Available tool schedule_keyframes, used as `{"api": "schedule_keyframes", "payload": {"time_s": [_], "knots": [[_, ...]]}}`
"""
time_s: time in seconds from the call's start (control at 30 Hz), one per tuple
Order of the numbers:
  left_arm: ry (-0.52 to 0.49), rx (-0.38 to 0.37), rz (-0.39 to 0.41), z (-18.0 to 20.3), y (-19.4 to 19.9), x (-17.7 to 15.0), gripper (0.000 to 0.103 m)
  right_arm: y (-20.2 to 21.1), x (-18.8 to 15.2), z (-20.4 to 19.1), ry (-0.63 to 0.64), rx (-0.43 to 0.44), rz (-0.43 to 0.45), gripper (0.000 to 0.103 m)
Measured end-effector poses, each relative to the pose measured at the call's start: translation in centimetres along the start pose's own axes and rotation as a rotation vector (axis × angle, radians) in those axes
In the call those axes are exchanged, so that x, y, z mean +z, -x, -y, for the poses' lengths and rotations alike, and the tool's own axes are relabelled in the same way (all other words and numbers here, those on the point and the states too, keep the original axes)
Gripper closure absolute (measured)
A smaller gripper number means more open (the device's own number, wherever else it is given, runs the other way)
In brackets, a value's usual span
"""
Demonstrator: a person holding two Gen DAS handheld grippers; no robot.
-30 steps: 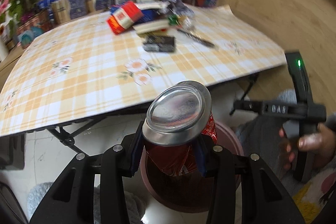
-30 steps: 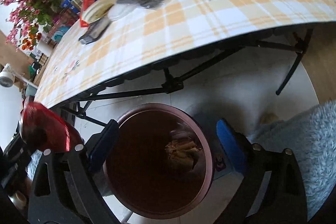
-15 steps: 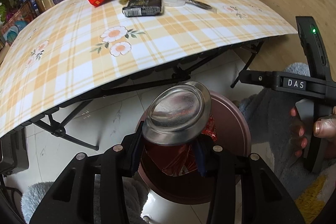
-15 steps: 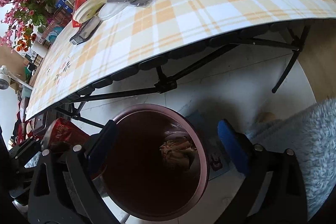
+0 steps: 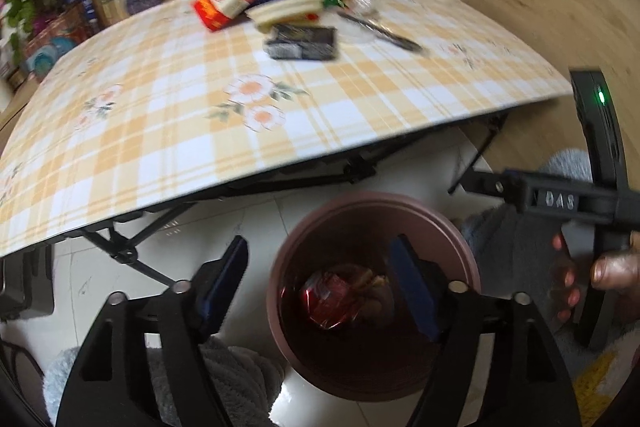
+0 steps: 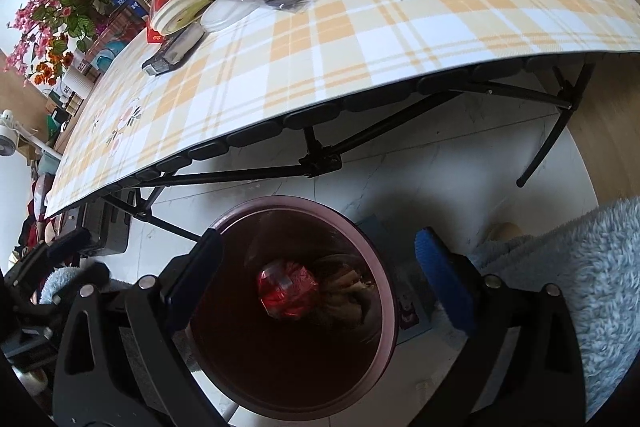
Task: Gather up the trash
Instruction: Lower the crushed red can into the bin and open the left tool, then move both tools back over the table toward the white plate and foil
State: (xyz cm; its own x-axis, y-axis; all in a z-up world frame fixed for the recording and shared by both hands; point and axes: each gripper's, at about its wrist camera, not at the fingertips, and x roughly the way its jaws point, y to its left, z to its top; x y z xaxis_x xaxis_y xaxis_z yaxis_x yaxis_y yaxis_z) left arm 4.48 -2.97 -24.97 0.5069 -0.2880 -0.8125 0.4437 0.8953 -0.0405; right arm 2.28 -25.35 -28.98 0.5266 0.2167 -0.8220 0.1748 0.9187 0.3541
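Light: bright, soft daylight.
Shadow: bin interior was dim.
Blur: left wrist view smeared; right sharp.
Edges: fisheye-bent, dark corners.

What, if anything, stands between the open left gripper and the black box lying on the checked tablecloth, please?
Nothing visible does. The left gripper hangs open over the bin, and bare tablecloth lies between the table's near edge and the black box; the other litter lies beside or behind it.
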Motion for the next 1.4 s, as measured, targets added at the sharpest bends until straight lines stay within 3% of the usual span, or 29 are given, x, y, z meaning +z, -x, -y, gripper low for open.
{"api": "schedule_keyframes", "payload": {"time_s": [0.2, 0.4, 0.6, 0.77, 0.97, 1.17, 1.3, 1.4], "knots": [[0.132, 0.048, 0.112, -2.3, 2.2, 0.3, 0.017, 0.5, 0.0, -0.7, 0.037, 0.004, 0.021, 0.007], [0.216, 0.077, 0.235, -4.3, 5.1, 1.0, 0.011, 2.9, 0.7, -3.2, 0.167, 0.025, 0.113, 0.006], [0.24, 0.089, 0.31, -5.7, 7.1, 3.8, 0.01, 5.7, 3.3, -6.1, 0.311, 0.022, 0.214, 0.006], [0.228, 0.09, 0.345, -6.5, 7.9, 7.2, 0.01, 6.9, 7.1, -7.1, 0.302, -0.014, 0.254, 0.006], [0.161, 0.057, 0.331, -7.2, 6.7, 11.7, 0.01, 7.3, 11.6, -7.2, 0.306, -0.008, 0.284, 0.006], [0.126, 0.041, 0.318, -7.2, 5.1, 14.1, 0.01, 6.9, 14.6, -7.4, 0.361, -0.039, 0.319, 0.006], [0.191, -0.03, 0.26, -7.6, 2.8, 15.2, 0.01, 6.0, 15.9, -6.9, 0.368, -0.058, 0.314, 0.006], [0.319, -0.134, 0.195, -8.6, 0.6, 15.8, 0.01, 5.1, 16.5, -6.5, 0.358, -0.065, 0.3, 0.006]]}}
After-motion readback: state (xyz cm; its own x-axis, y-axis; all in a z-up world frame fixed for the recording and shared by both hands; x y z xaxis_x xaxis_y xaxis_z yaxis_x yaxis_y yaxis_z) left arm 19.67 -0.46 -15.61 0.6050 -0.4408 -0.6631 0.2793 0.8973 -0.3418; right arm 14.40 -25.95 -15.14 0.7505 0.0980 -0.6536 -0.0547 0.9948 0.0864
